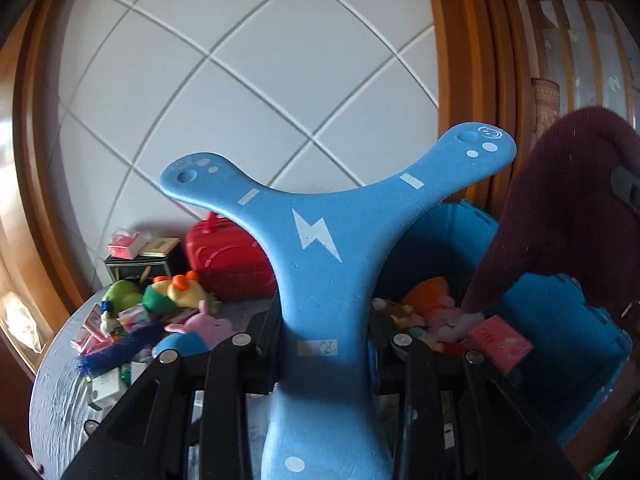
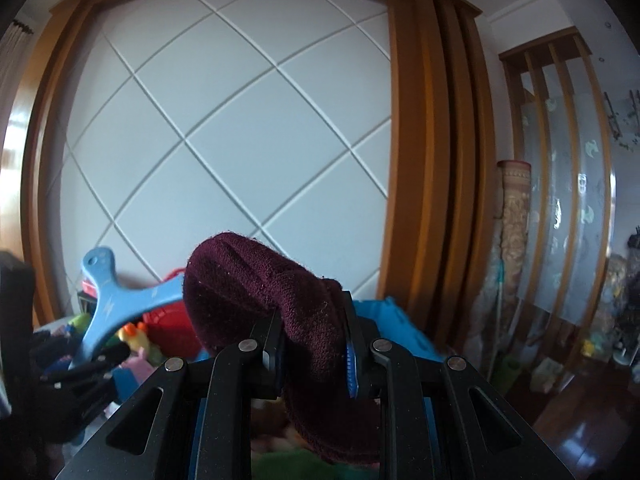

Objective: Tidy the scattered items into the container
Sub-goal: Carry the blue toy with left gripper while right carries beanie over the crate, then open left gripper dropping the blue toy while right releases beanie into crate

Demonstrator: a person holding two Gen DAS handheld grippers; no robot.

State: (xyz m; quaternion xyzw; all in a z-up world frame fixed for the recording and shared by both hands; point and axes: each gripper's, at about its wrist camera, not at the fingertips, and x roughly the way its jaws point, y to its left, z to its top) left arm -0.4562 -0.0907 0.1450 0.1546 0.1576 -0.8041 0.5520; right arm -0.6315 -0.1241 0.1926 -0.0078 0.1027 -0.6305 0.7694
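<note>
The left gripper (image 1: 324, 344) is clamped on one arm of a flat blue three-armed foam boomerang (image 1: 320, 248) with a white lightning bolt, whose other two arms fan up toward 11 and 1 o'clock and cover much of the left wrist view. The right gripper (image 2: 312, 356) pinches a dark maroon knitted cloth (image 2: 280, 304), which bulges above the fingers and hangs down past them, hiding what lies directly ahead. The blue plastic storage box (image 1: 560, 320) sits at 3 to 4 o'clock in the left view; inside it show soft toys, an orange plush shape (image 1: 430, 292) and a pink carton (image 1: 502, 342), partly masked by the boomerang and the maroon cloth. At 9 o'clock on the grey round table (image 1: 56, 392) lies a heap of scattered things: a green and yellow plush duck (image 1: 172, 292), a pink plush toy (image 1: 208, 324), a blue bristly brush (image 1: 116, 354) and small boxes too jumbled to tell apart. Behind them stand a red plastic basket (image 1: 228, 260) and a dark tin box (image 1: 148, 262). In the right view the box's rim (image 2: 392, 320) peeks out at 3 o'clock beside the cloth; its contents below are blurred.
</note>
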